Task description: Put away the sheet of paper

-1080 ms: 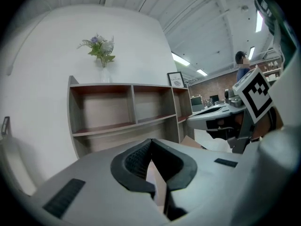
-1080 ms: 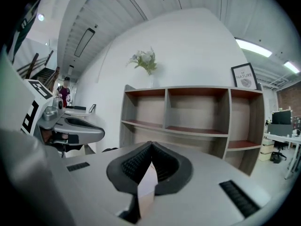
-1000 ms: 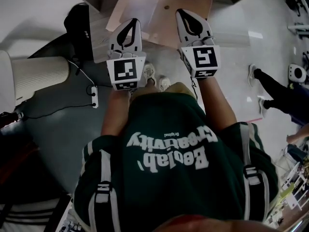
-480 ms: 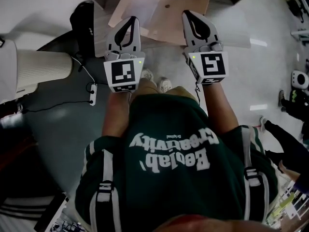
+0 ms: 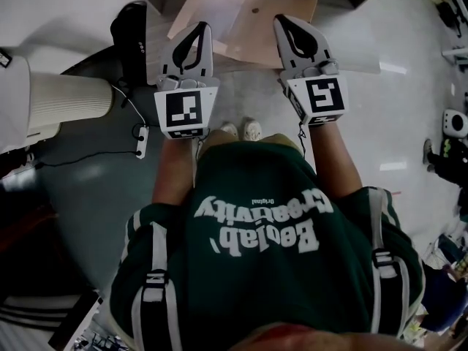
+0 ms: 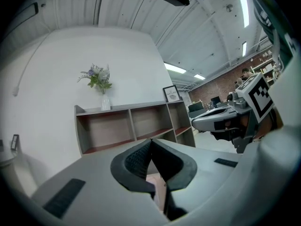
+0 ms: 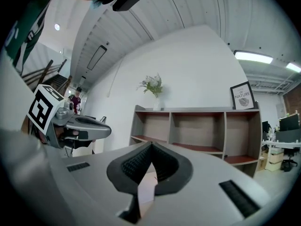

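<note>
Just in front of the person's chest, mid-frame, the left gripper (image 5: 198, 29) and right gripper (image 5: 284, 22) are held level side by side. Each has its jaws pressed together on nothing. Past their tips, at upper centre, the sheet of paper (image 5: 217, 7) seems to lie flat on a tan board (image 5: 257, 29). Farther off stands an open shelf unit (image 7: 197, 128). To my eye, one pair of jaws should open before dipping to a free edge, then pinch lightly so the sheet isn't creased.

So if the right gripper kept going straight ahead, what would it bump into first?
Most likely the grey open shelf unit with reddish-brown compartments, by the white wall. The shut right gripper points level at it and nothing shows in between, though the depth is hard to judge.
</note>
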`<move>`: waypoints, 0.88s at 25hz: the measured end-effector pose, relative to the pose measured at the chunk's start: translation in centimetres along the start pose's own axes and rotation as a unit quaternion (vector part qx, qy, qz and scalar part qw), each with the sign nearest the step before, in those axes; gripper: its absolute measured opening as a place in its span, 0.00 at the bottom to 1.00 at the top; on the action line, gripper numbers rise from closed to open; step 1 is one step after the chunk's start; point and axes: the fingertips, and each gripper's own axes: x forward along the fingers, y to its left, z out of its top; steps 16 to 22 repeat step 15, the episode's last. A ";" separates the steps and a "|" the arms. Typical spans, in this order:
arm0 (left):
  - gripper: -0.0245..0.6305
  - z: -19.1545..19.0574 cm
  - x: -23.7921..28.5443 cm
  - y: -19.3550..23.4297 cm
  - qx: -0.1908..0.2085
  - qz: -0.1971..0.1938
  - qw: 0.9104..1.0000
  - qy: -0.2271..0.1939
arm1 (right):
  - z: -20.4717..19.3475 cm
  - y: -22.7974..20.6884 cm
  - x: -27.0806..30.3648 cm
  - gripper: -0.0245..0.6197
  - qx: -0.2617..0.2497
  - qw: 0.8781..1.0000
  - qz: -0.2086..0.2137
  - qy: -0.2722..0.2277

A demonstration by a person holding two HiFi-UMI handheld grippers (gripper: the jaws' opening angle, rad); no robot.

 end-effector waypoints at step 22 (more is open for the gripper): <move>0.07 -1.0 -0.3 0.8 -0.005 0.005 1.000 0.011 | -0.8 1.1 0.6 0.09 0.025 0.999 0.024 0.006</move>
